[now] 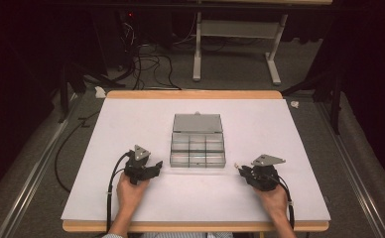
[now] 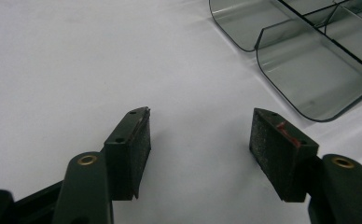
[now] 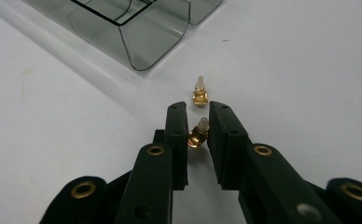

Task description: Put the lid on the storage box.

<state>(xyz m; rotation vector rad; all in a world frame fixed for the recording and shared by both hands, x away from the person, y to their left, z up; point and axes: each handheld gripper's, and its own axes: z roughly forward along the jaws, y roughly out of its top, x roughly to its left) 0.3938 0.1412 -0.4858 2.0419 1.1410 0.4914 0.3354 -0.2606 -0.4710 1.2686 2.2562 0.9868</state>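
Note:
A smoky clear compartment box point(image 1: 198, 148) lies open at the table's middle, its lid point(image 1: 197, 123) folded back; its compartments look empty. My right gripper point(image 3: 198, 114) is shut on a small brass connector with a white tip point(image 3: 197, 133), low over the table right of the box point(image 3: 137, 32). A second brass connector point(image 3: 199, 93) lies on the white surface just ahead of the jaws. My left gripper point(image 2: 200, 126) stands open with nothing between its pads, left of the box's near corner point(image 2: 309, 70). In the high view, the left gripper point(image 1: 157, 166) and right gripper point(image 1: 239, 169) flank the box.
The white sheet point(image 1: 131, 129) covers a wooden table point(image 1: 195, 93). Cables point(image 1: 151, 64) and a table frame point(image 1: 237, 49) sit on the floor beyond. A black cable point(image 1: 112, 188) trails from the left gripper toward the near edge.

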